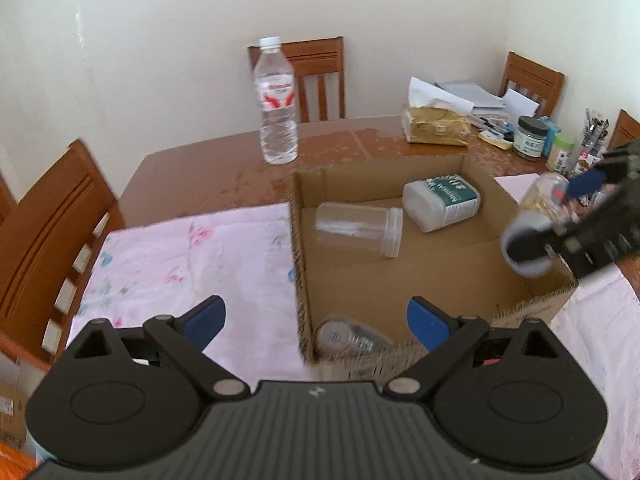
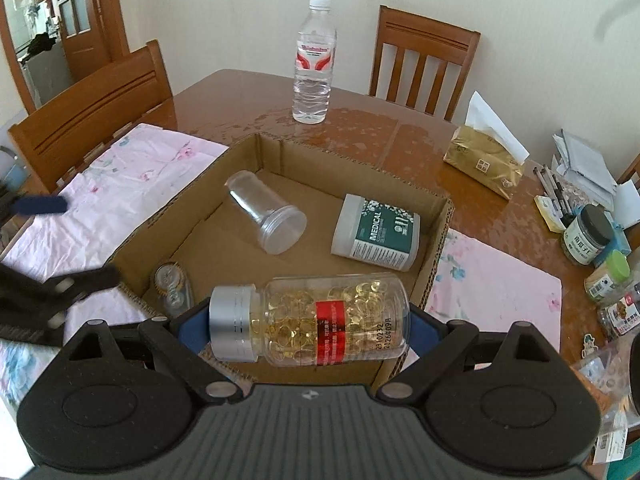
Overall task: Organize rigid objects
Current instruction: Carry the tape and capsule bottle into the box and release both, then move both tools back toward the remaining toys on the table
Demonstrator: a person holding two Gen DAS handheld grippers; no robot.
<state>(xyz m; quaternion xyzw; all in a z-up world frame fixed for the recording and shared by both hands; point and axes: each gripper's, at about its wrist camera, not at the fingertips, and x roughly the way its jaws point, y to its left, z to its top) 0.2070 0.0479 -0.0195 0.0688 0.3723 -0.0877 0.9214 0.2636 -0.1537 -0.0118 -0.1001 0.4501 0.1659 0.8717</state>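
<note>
We've got the capsule bottle point(image 2: 312, 318) clamped sideways in the right hand-held gripper point(image 2: 308, 330) over the cardboard box point(image 2: 436, 224); left hand-held gripper point(image 1: 316, 322) spread wide, nothing btwn its pads.

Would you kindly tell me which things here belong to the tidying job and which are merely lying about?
Job:
- cardboard box
- capsule bottle, gripped in the right claw
- clear jar, green-label tub and small can, in the box
- water bottle, upright on the table
- left claw, open

Lying about:
- tissue pack
- pens
- papers
- chairs
</note>
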